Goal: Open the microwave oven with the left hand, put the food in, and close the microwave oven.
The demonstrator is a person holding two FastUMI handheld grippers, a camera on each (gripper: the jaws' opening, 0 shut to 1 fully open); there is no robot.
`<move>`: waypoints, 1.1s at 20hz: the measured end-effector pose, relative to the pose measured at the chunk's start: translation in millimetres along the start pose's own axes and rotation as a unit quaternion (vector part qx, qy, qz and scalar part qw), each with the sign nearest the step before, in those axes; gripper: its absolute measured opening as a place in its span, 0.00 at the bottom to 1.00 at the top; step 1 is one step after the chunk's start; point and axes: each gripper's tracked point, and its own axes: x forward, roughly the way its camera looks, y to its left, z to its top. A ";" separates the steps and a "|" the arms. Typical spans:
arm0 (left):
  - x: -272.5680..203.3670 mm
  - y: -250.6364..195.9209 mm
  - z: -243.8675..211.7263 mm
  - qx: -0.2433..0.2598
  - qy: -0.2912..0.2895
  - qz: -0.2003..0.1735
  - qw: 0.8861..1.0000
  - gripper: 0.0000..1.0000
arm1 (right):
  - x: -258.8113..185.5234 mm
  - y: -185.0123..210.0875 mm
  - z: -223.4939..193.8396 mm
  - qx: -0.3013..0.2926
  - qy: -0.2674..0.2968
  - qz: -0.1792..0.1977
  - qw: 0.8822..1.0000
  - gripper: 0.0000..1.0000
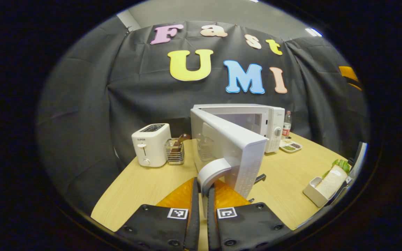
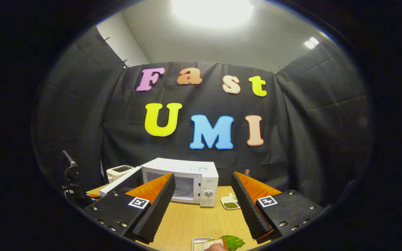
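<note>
The microwave oven [image 1: 270, 125] is seen on the table [image 1: 145, 181] with its door [image 1: 229, 146] swung open; the door handle [image 1: 212, 172] is clenched by the left gripper [image 1: 202, 195]. The right gripper [image 2: 202, 205] is held spread above the food [image 2: 218, 243], apparently a sandwich in a white tray

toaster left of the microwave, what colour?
White, with a dark slot top: the boxy toaster beside the wire basket. Clearest in the left gripper view.

Wooden table [image 1: 145, 181] fills lower frame: toaster [image 1: 151, 145] and wire basket [image 1: 175, 151] left of centre, microwave [image 1: 257, 122] centre, seed dish [image 1: 290, 145] and sandwich tray [image 1: 315, 191] right.
</note>
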 end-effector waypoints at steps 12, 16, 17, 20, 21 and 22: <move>-118.6 -14.1 80.3 0.009 -0.094 0.125 0.988 0.94 | 22.9 -46.6 -66.9 0.019 0.137 0.094 0.986 0.97; -137.4 -51.9 120.3 -0.002 -0.131 0.127 0.983 1.00 | 21.0 -63.8 -129.0 0.037 0.238 0.128 0.962 0.97; -140.8 -59.3 129.9 0.002 -0.140 0.129 0.982 0.98 | 19.9 -66.7 -145.7 0.041 0.264 0.136 0.954 0.97; -154.3 -82.6 150.3 0.017 -0.157 0.133 0.978 0.96 | 10.6 -71.5 -185.8 0.071 0.329 0.156 0.929 0.99; -158.0 -90.0 152.7 0.020 -0.158 0.135 0.978 0.98 | 8.3 -73.3 -195.7 0.079 0.345 0.158 0.922 0.99; -160.3 -95.7 155.1 0.022 -0.159 0.136 0.978 1.00 | 4.5 -74.6 -205.7 0.085 0.361 0.162 0.914 0.99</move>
